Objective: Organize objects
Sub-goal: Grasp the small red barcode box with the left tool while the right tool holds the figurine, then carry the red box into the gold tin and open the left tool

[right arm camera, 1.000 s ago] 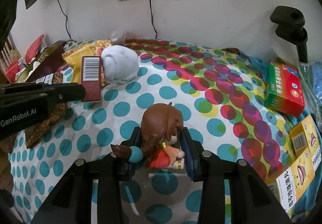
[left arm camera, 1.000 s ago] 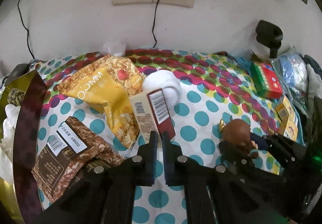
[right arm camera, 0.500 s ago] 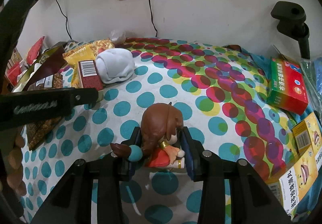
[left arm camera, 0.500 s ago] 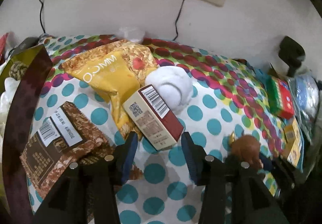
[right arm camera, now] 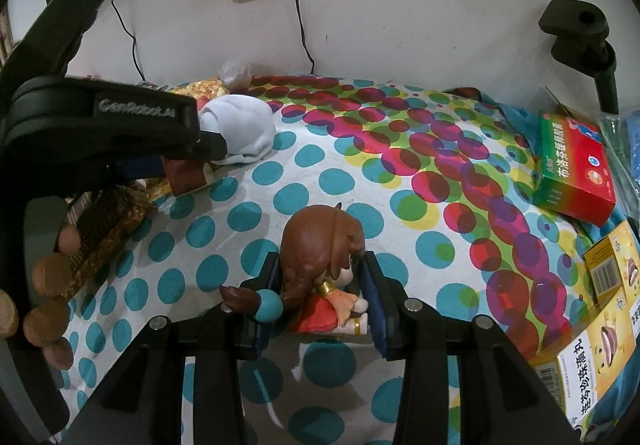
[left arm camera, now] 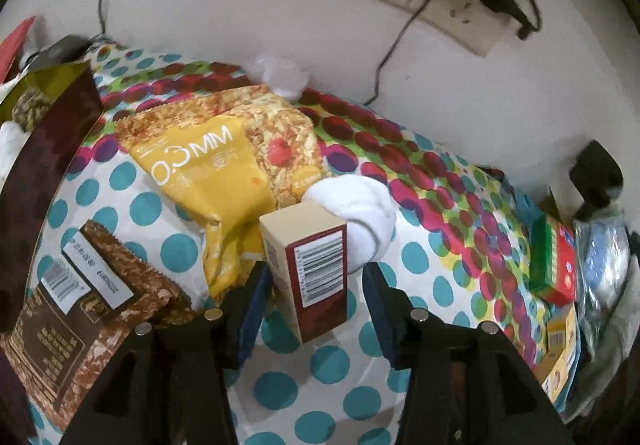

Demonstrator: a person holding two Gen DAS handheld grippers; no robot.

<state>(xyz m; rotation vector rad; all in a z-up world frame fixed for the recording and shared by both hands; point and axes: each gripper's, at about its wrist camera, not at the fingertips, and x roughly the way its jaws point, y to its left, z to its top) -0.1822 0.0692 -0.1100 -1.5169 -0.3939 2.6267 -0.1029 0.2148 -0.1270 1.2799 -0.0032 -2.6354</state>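
The left gripper (left arm camera: 316, 297) was tilted, reaching low over the left part of the polka-dot cloth (left arm camera: 432, 277), jaws spread wide around a cream-and-maroon barcoded box (left arm camera: 310, 269) with a gap on both sides. That box leaned against the yellow cereal bag (left arm camera: 224, 165) and white sock bundle (left arm camera: 356, 217). The right gripper (right arm camera: 320, 301) lay level near the cloth's front edge, clamped on a brown-haired figurine (right arm camera: 320, 253) in red.

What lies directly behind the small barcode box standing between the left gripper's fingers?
Behind the barcode box sit a white sock bundle and the yellow cereal bag. The box hides whether they touch it.
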